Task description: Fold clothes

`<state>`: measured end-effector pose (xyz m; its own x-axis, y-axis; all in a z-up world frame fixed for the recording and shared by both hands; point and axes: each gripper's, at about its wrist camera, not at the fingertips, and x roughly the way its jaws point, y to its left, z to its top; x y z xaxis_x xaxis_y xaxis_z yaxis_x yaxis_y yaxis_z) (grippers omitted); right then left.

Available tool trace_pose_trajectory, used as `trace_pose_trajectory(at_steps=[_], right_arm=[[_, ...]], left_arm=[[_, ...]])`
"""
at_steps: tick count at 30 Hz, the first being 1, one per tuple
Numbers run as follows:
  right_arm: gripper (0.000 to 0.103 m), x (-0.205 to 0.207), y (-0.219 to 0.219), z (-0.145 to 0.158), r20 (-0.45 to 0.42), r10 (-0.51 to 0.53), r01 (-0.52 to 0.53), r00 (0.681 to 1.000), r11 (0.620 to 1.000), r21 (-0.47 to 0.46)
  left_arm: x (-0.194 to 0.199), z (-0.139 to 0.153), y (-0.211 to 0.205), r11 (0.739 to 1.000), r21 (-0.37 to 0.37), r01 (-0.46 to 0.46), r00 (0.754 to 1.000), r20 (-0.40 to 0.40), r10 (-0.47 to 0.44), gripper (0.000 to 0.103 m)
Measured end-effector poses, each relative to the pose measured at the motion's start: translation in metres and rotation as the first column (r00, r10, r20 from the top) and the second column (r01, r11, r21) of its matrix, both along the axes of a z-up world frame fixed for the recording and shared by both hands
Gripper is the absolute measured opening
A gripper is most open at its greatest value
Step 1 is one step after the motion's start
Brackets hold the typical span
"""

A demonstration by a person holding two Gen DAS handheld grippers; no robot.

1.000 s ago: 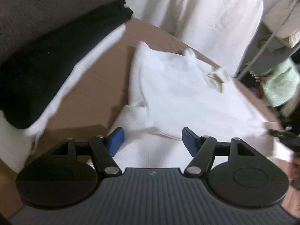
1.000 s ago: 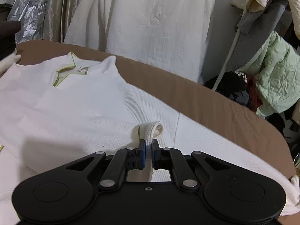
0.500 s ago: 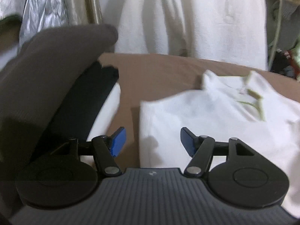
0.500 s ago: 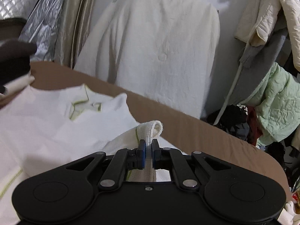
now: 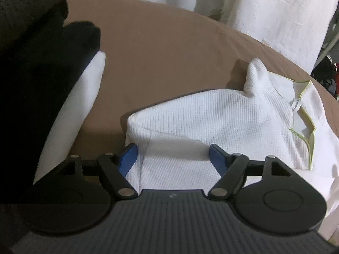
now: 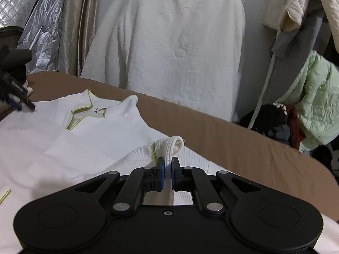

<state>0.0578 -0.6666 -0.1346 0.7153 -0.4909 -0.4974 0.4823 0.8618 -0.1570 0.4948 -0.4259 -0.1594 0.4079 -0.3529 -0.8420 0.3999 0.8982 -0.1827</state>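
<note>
A white waffle-knit shirt (image 5: 211,114) with a green-trimmed collar (image 5: 305,114) lies spread on the brown table (image 5: 169,53). My left gripper (image 5: 172,155) hangs over the shirt's folded shoulder corner, near the collar. Its jaws are opening. Cloth lies between the blue pads (image 5: 129,156), and they do not press on it. In the right wrist view the same shirt (image 6: 84,139) stretches away to the left. My right gripper (image 6: 167,169) is shut on a doubled-over fold of its edge (image 6: 171,146), which loops up above the pads.
A stack of folded clothes (image 5: 31,74), grey, black and white, stands at the left of the table. Behind the table hangs a white robe (image 6: 169,48). A pale green quilted jacket (image 6: 313,101) and dark clothes crowd the right. Silver foil and curtains (image 6: 42,31) fill the back left.
My left gripper has travelled along the shirt from its lower part to the shoulder corner by the collar. My right gripper has tipped upward, still holding the fold.
</note>
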Motion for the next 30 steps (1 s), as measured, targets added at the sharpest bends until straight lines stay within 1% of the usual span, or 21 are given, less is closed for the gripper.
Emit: trace_pose_trajectory(at_steps=[1,2,3,5,8,11,14,16,17,18,19,20,21,22,24,25,26,27,28,29,30], right_arm=[[0.007,0.000,-0.001,-0.002,0.001,0.000,0.000,1.000,1.000,0.002],[0.007,-0.001,-0.002,-0.004,0.005,-0.001,0.001,1.000,1.000,0.007],[0.007,-0.001,-0.002,-0.005,0.008,-0.002,0.002,1.000,1.000,0.013],[0.007,-0.002,-0.004,-0.007,0.013,0.000,0.000,1.000,1.000,0.024],[0.007,-0.003,-0.004,-0.008,0.017,0.008,-0.008,1.000,1.000,0.020],[0.007,-0.006,-0.004,-0.004,0.033,0.010,-0.011,0.999,1.000,0.016],[0.006,-0.010,-0.004,0.007,0.077,0.022,-0.023,0.997,1.000,0.011],[0.006,-0.009,-0.006,0.014,0.108,0.049,-0.051,0.993,0.999,0.014],[0.006,-0.005,-0.008,0.014,0.105,0.055,-0.057,0.993,0.998,0.011],[0.006,0.002,-0.010,0.012,0.090,0.053,-0.054,0.994,0.999,0.003],[0.006,0.011,-0.015,0.007,0.058,0.043,-0.043,0.997,0.999,0.004],[0.006,0.023,-0.022,-0.001,0.015,0.029,-0.029,0.999,1.000,0.010],[0.006,0.034,-0.028,-0.009,-0.030,0.014,-0.013,0.999,1.000,0.020],[0.006,0.045,-0.035,-0.018,-0.074,-0.001,0.003,0.997,1.000,0.031],[0.014,0.049,-0.038,-0.021,-0.108,-0.089,0.087,0.990,0.996,-0.029],[0.026,0.049,-0.038,-0.020,-0.116,-0.141,0.133,0.983,0.989,-0.069],[0.045,0.049,-0.039,-0.020,-0.121,-0.192,0.179,0.974,0.978,-0.110],[0.053,0.042,-0.041,-0.018,-0.109,-0.204,0.191,0.973,0.975,-0.116],[0.058,0.032,-0.044,-0.013,-0.087,-0.193,0.184,0.977,0.978,-0.102],[0.058,0.022,-0.048,-0.010,-0.070,-0.175,0.171,0.982,0.983,-0.065],[0.058,0.011,-0.053,-0.007,-0.054,-0.161,0.161,0.985,0.987,-0.009]], left_arm=[[-0.003,0.001,-0.003,0.999,0.039,0.018,1.000,0.023,-0.019,0.044],[-0.006,0.002,-0.007,0.996,0.079,0.035,0.998,0.045,-0.039,0.005],[-0.008,0.002,-0.011,0.989,0.131,0.062,0.996,0.060,-0.070,0.005],[-0.013,0.006,-0.013,0.984,0.152,0.091,0.991,0.085,-0.105,0.003],[-0.015,0.020,-0.010,0.983,0.160,0.087,0.987,0.120,-0.107,0.002],[-0.013,0.036,-0.002,0.983,0.177,0.052,0.977,0.193,-0.086,0.002],[-0.009,0.045,0.012,0.979,0.202,-0.011,0.958,0.284,-0.048,0.002],[-0.006,0.041,0.015,0.978,0.207,-0.027,0.953,0.301,-0.038,0.002],[-0.004,0.039,0.015,0.983,0.185,-0.016,0.952,0.302,-0.042,0.003],[-0.005,0.035,0.014,0.980,0.200,-0.012,0.949,0.311,-0.052,0.003],[-0.005,0.031,0.013,0.976,0.216,-0.009,0.945,0.320,-0.062,0.004],[-0.005,0.025,0.011,0.966,0.252,-0.047,0.940,0.338,-0.043,0.004],[-0.005,0.021,0.012,0.960,0.265,-0.093,0.936,0.352,-0.007,0.004],[-0.006,0.021,0.016,0.962,0.242,-0.123,0.934,0.357,0.030,0.004],[-0.013,0.025,0.023,0.967,0.193,-0.167,0.925,0.370,0.086,0.004],[-0.022,0.030,0.024,0.969,0.179,-0.171,0.915,0.395,0.088,0.004],[-0.034,0.037,0.024,0.975,0.160,-0.155,0.906,0.417,0.075,0.005],[-0.047,0.042,0.025,0.985,0.123,-0.125,0.900,0.431,0.061,0.006],[-0.058,0.045,0.026,0.992,0.091,-0.084,0.904,0.427,0.037,0.010],[-0.068,0.046,0.025,0.997,0.068,-0.030,0.914,0.406,0.000,0.015],[-0.076,0.042,0.023,0.997,0.068,0.020,0.926,0.375,-0.044,0.017]])
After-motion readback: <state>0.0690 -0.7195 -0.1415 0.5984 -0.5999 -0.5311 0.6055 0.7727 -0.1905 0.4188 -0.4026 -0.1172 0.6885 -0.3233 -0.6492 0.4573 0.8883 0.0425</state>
